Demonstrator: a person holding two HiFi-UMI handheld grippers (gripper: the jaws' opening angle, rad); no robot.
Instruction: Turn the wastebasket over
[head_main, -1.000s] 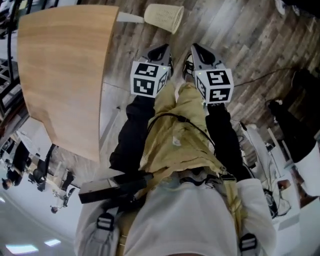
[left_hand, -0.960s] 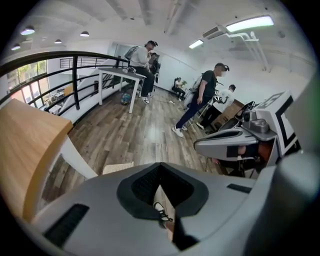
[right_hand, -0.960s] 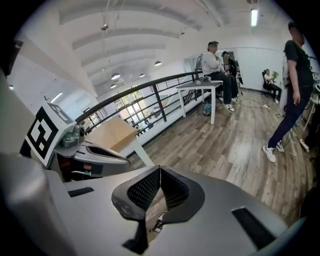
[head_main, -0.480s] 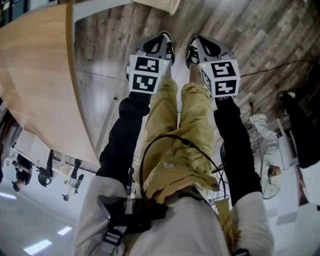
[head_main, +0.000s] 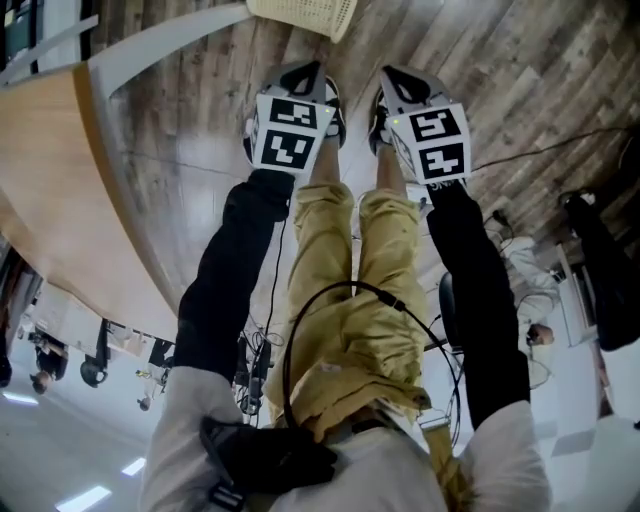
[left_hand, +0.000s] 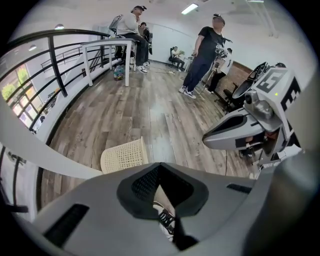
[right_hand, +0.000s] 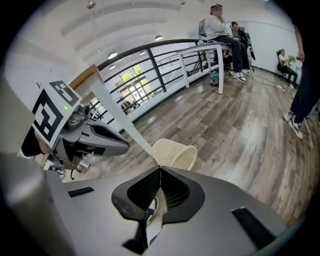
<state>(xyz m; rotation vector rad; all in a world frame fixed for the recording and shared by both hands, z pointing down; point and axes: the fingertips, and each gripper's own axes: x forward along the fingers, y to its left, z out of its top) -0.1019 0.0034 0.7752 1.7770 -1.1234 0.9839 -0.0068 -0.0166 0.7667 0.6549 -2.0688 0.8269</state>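
Observation:
The wastebasket (head_main: 300, 14), cream mesh plastic, lies on its side on the wood floor at the top edge of the head view. It also shows in the left gripper view as the wastebasket (left_hand: 124, 156) and in the right gripper view as the wastebasket (right_hand: 175, 153), just past the jaws. My left gripper (head_main: 316, 70) and right gripper (head_main: 386, 74) hang side by side, pointing steeply down, short of the basket and apart from it. The left gripper (left_hand: 160, 167) has its jaws together with nothing between them. So does the right gripper (right_hand: 160, 171). A shoe shows below each pair of jaws.
A wooden tabletop (head_main: 60, 190) with a white leg (head_main: 170, 38) stands at the left, close to the basket. Cables (head_main: 540, 140) and dark gear lie on the floor at the right. People (left_hand: 202, 55) stand and sit farther off, beside a curved black railing (left_hand: 55, 60).
Both grippers have sunk toward the floor, still side by side. In the head view the basket has slid up to the top edge and the tabletop has moved left.

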